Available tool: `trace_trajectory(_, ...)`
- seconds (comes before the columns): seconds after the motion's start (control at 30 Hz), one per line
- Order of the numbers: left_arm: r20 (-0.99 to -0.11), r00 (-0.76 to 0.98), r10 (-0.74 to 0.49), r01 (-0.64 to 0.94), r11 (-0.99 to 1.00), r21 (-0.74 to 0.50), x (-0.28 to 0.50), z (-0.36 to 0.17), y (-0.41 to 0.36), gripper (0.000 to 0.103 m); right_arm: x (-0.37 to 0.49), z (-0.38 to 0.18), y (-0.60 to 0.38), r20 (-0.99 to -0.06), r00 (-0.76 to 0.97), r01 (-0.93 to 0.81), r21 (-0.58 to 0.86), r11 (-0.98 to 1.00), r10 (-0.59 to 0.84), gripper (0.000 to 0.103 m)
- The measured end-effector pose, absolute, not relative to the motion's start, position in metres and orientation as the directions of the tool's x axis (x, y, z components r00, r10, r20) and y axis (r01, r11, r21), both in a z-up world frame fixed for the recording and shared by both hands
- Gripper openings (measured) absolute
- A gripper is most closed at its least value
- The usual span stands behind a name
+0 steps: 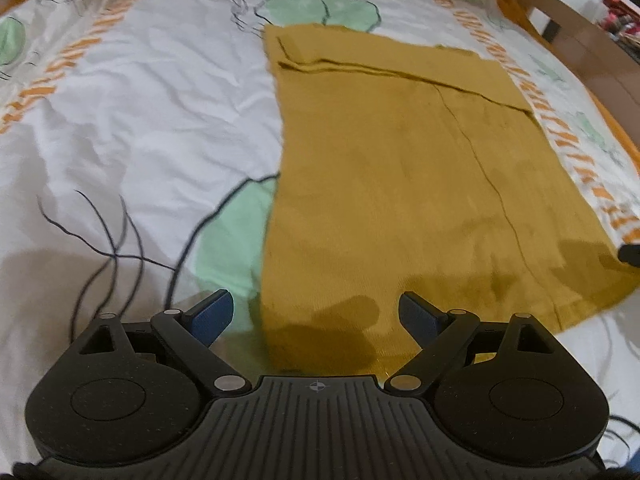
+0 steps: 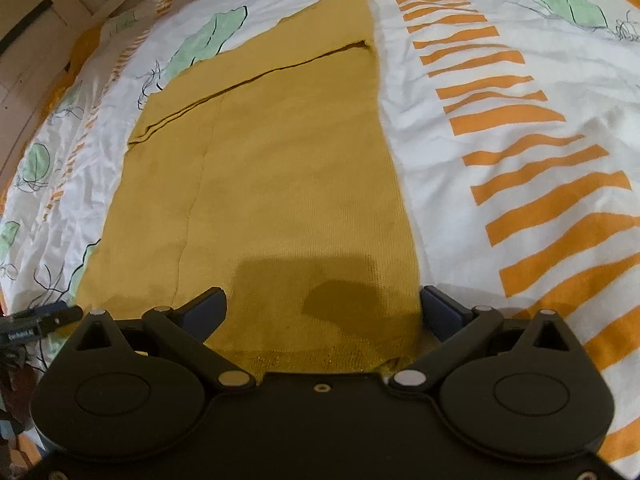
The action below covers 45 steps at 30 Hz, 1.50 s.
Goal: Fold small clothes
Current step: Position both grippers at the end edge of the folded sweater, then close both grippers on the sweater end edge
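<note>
A mustard-yellow knit garment (image 1: 400,168) lies flat on the bed as a long folded rectangle; it also shows in the right wrist view (image 2: 280,168). A folded flap crosses its far end, and a lengthwise seam runs down it. My left gripper (image 1: 316,312) is open and empty, just above the garment's near left corner. My right gripper (image 2: 324,308) is open and empty, its jaws straddling the garment's near right corner. The other gripper's tip shows at the right edge of the left wrist view (image 1: 630,254) and at the left edge of the right wrist view (image 2: 44,318).
The bed has a white cover (image 1: 140,120) with green leaf shapes and orange stripes (image 2: 520,160). A wooden bed frame (image 1: 568,20) and furniture stand beyond the far edge. Wooden drawers (image 2: 32,32) show at upper left.
</note>
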<state>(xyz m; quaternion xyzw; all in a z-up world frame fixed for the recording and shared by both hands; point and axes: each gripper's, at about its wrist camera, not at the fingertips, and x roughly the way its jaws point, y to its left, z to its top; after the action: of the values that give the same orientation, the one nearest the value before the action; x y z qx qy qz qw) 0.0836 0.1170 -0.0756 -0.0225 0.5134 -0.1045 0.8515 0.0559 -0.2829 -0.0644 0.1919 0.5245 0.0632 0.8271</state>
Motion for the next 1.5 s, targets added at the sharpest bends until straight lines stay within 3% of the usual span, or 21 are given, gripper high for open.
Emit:
trace_trajectory(0.6, -0.891, 0.351, -0.289, 0.186, 0.954, -0.236, 0.097, -0.098, 0.114, 0.089, 0.066, -0.08, -0.301, -0.779, 0.434, 0.126, 0.549, 0.826, 0.452, 0.103)
trace_trajectory(0.83, -0.869, 0.372, -0.326, 0.19, 0.943, -0.272, 0.089, -0.09, 0.121, 0.079, 0.058, -0.069, -0.297, -0.792, 0.38, 0.066, 0.539, 0.84, 0.479, 0.085)
trace_trajectory(1.13, -0.871, 0.37, -0.324, 0.192, 0.944, -0.27, 0.084, -0.086, 0.123, 0.07, 0.052, -0.067, -0.301, -0.791, 0.375, 0.034, 0.533, 0.845, 0.484, 0.079)
trace_trajectory(1.33, -0.855, 0.408, -0.32, 0.14, 0.948, -0.288, 0.08, -0.084, 0.132, 0.05, 0.051, -0.066, -0.301, -0.798, 0.37, 0.015, 0.518, 0.855, 0.476, 0.071)
trace_trajectory(1.5, -0.836, 0.418, -0.355, 0.103, 0.933, -0.345, 0.081, -0.086, 0.139, 0.026, 0.05, -0.066, -0.298, -0.815, 0.368, 0.003, 0.483, 0.876, 0.448, 0.061)
